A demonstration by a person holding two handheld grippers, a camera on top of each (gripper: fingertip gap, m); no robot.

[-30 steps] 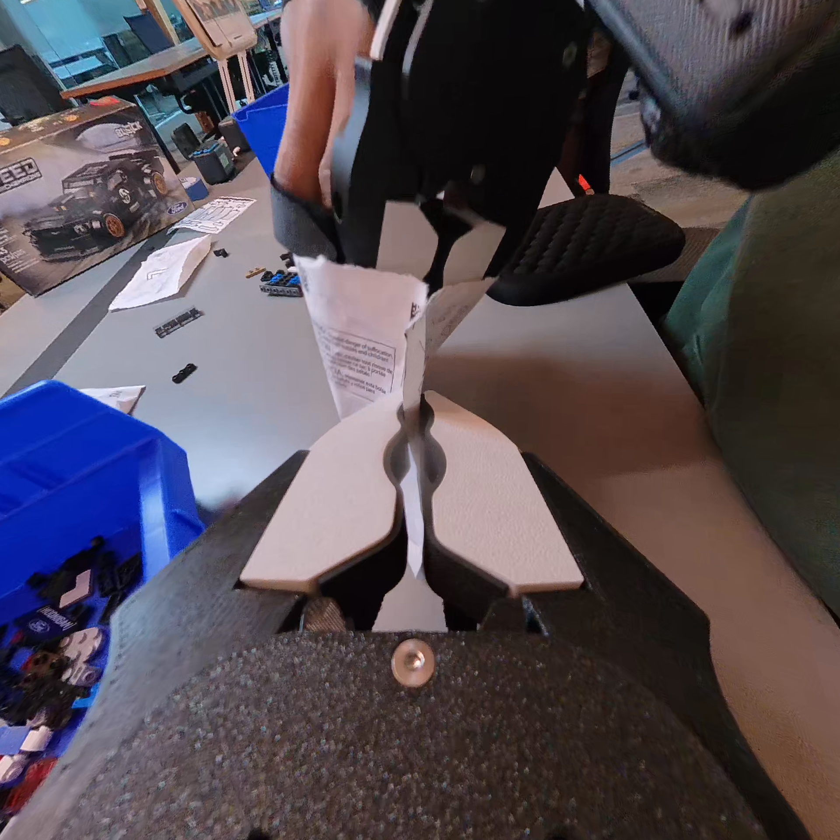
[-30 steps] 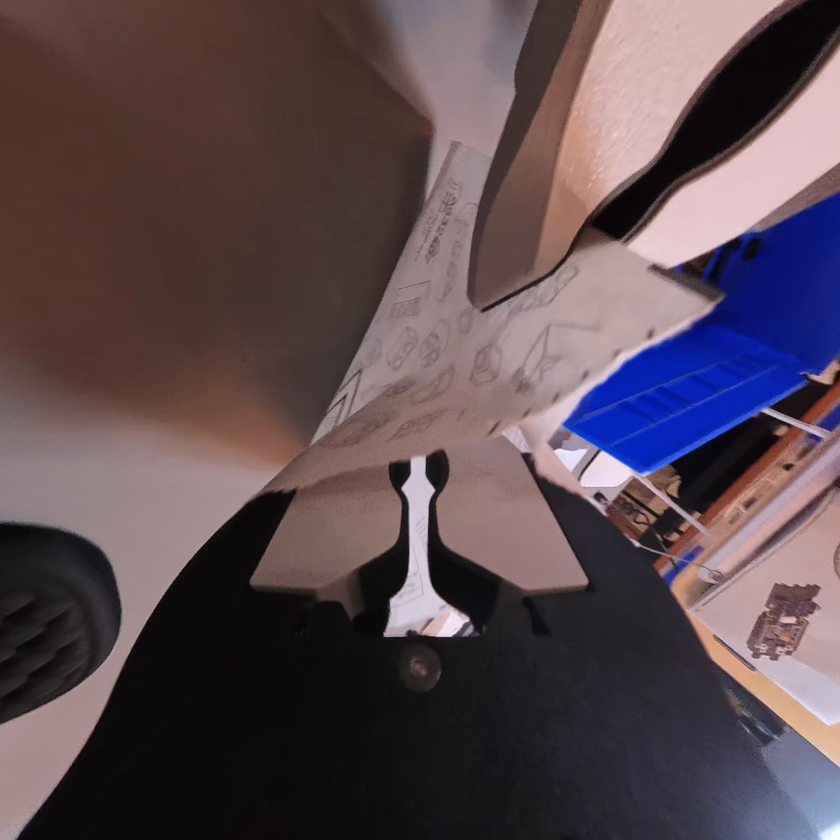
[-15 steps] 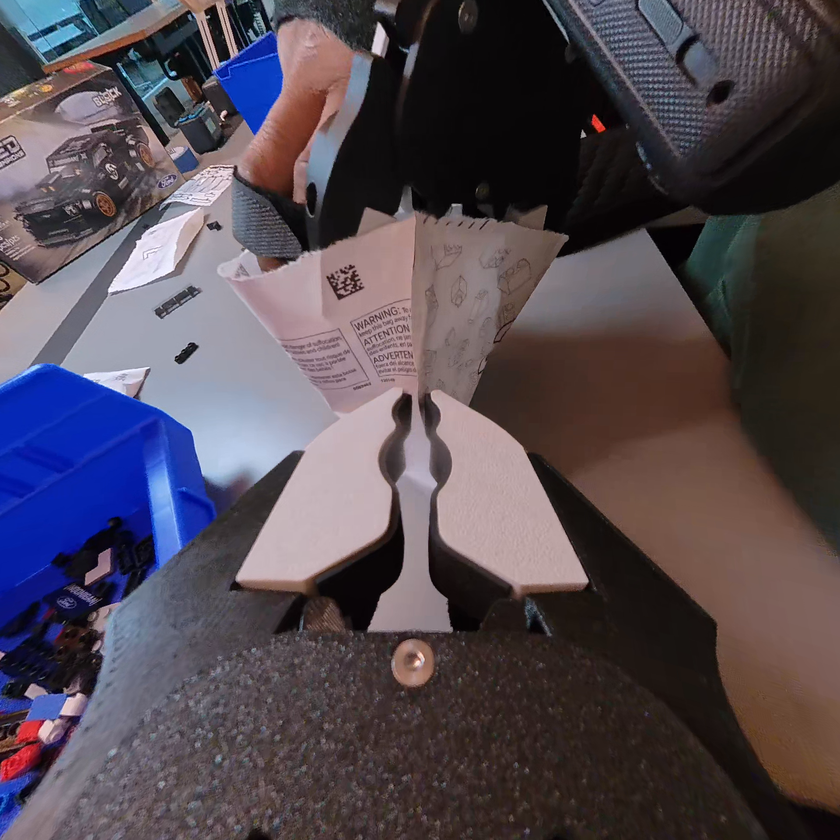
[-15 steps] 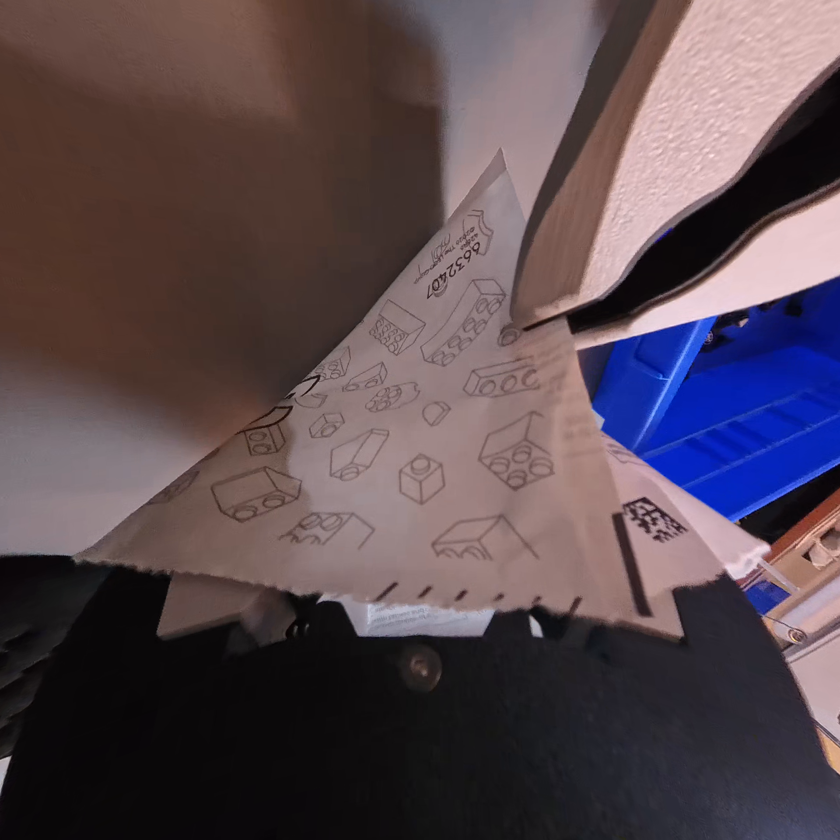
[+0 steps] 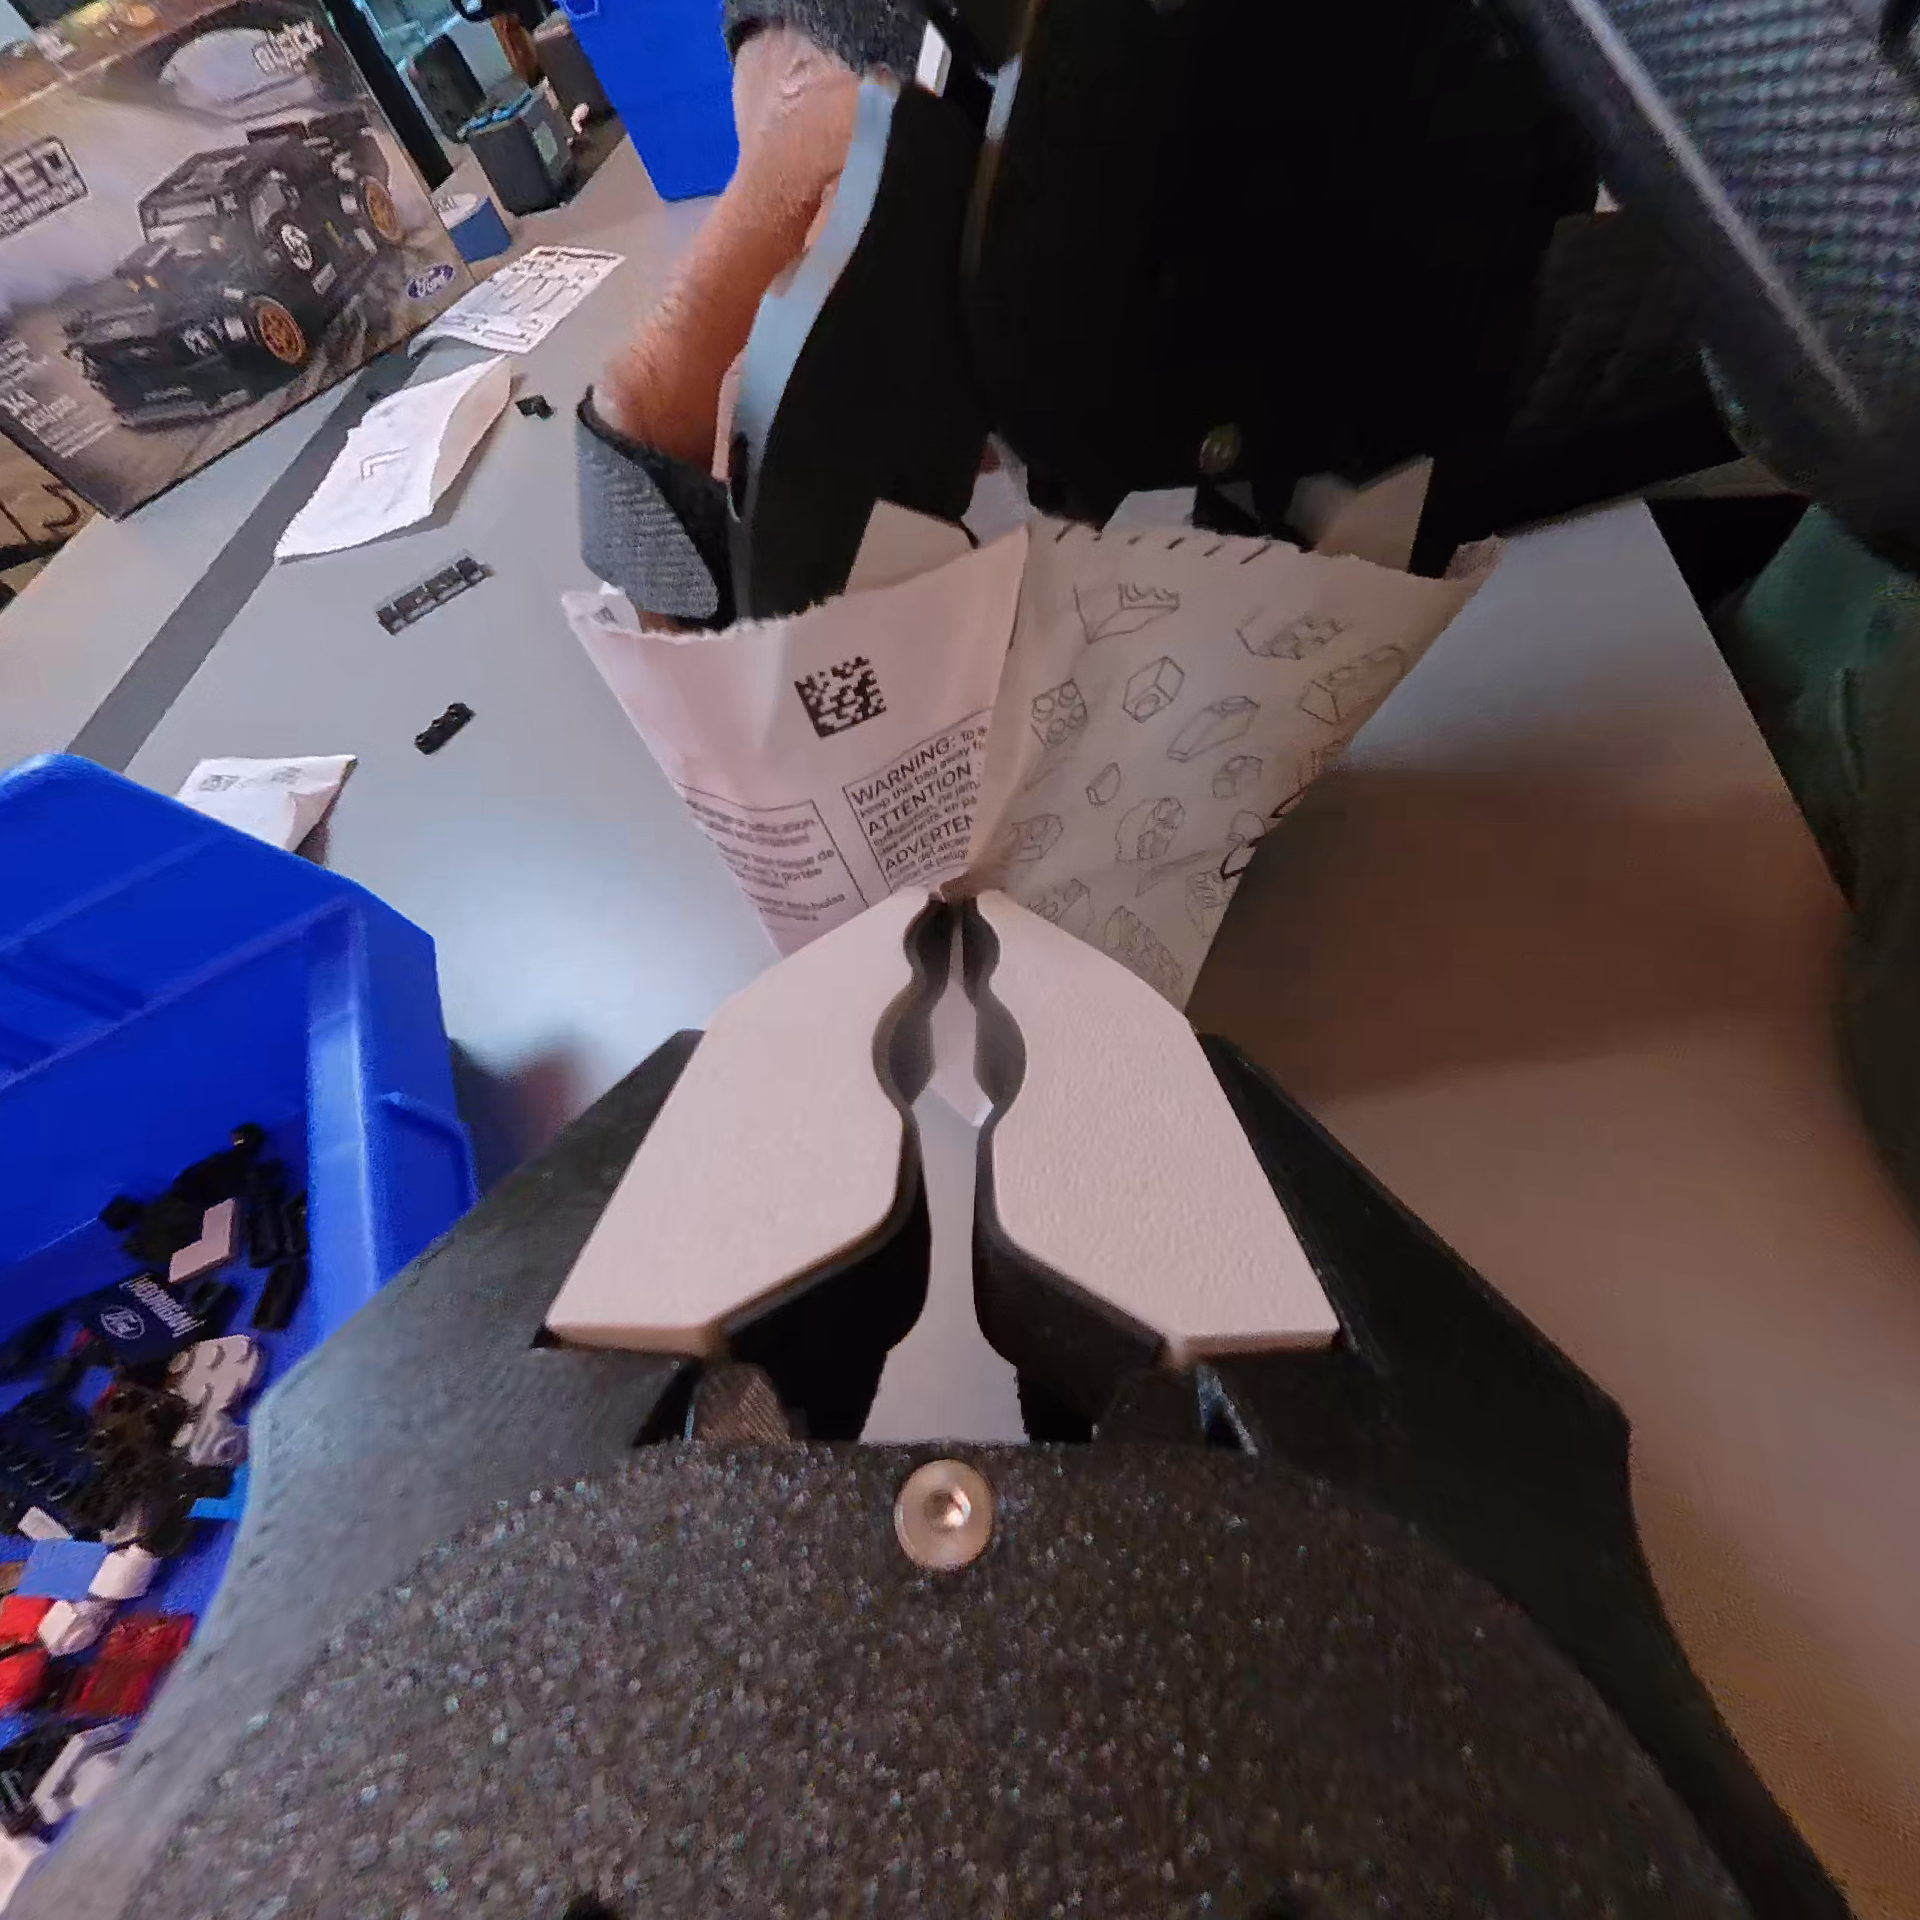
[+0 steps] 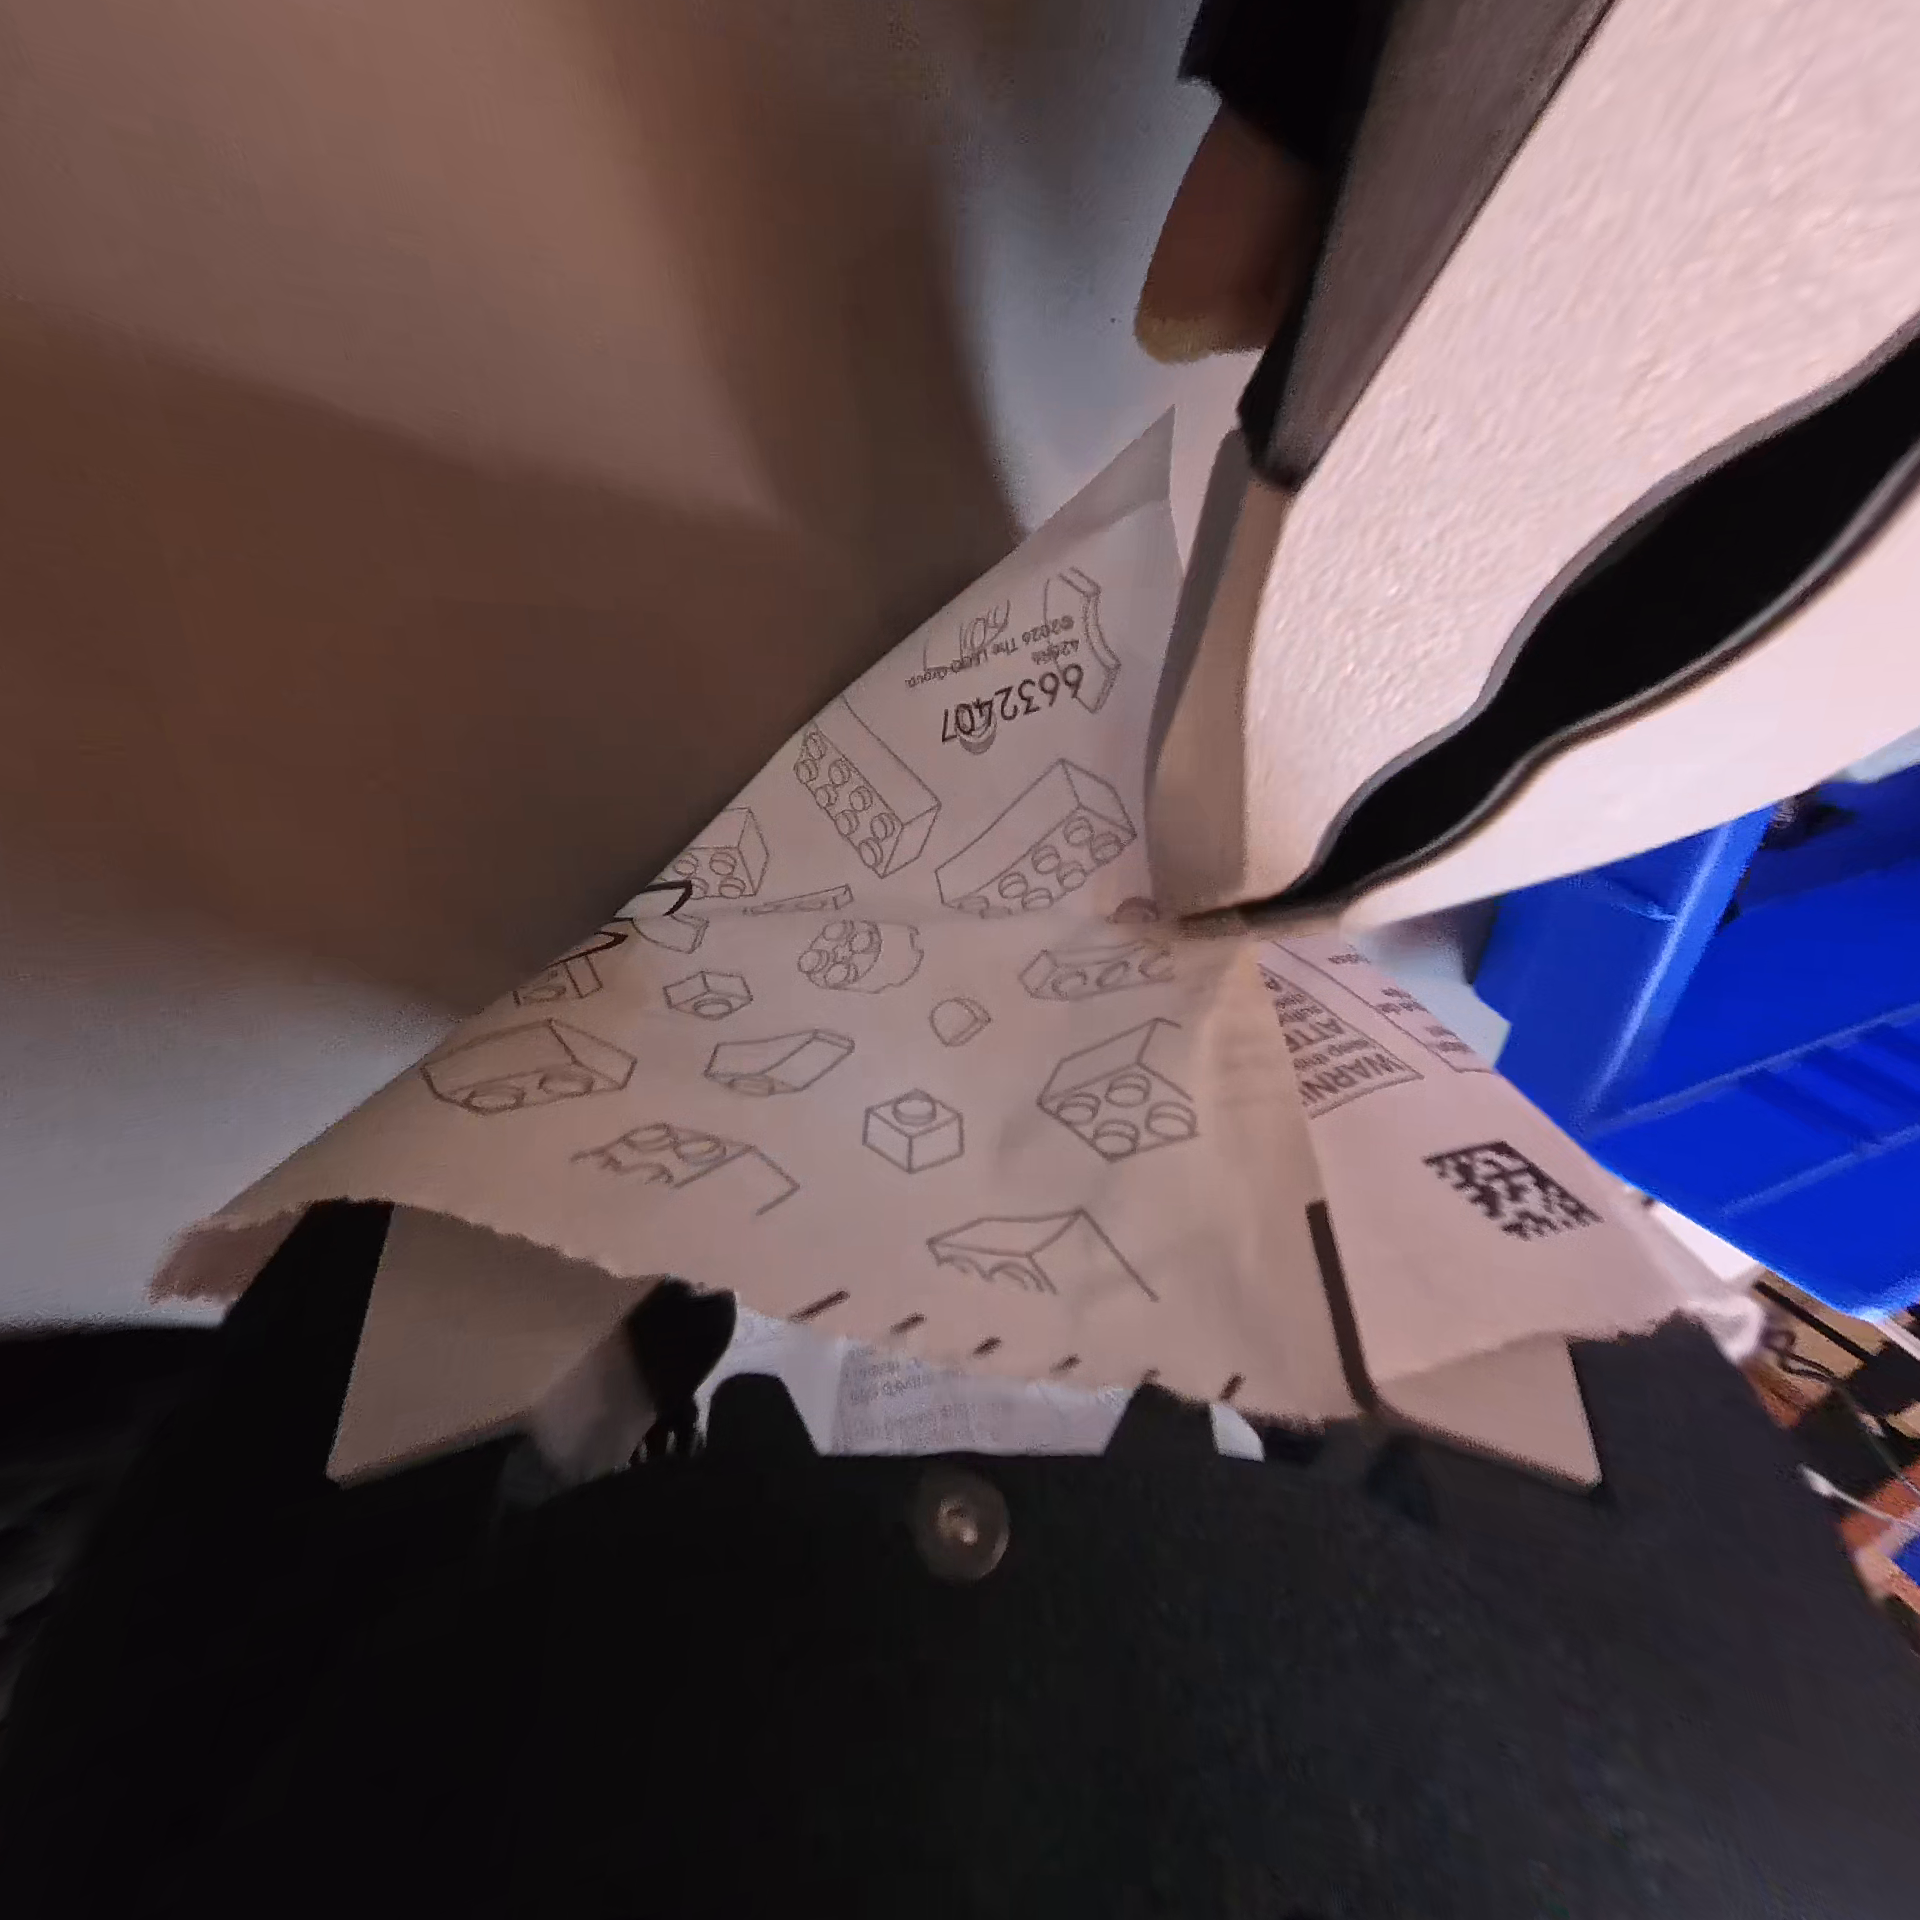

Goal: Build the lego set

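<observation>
Left tongs (image 5: 954, 914) clamped on one paper bag (image 5: 1049, 727), right tongs' (image 6: 935, 1382) grip hidden, one blue bin (image 5: 208, 997)

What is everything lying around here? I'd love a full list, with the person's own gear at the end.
White paper bag printed with brick outlines: one, white, torn open at its top, held up over the table between the two grippers.
Blue plastic bin: one, near left, holding small black, grey, red and white bricks.
Printed cardboard box showing a black car: one, far left.
Loose white paper bags and sheets: several, on the table beyond the bin.
Small black bricks: a few, scattered on the table.
Grey table: one, under everything.
Person's hand: one, behind the right gripper.
Left gripper: pinching the bag's lower end.
Right gripper: at the bag's torn top.
</observation>
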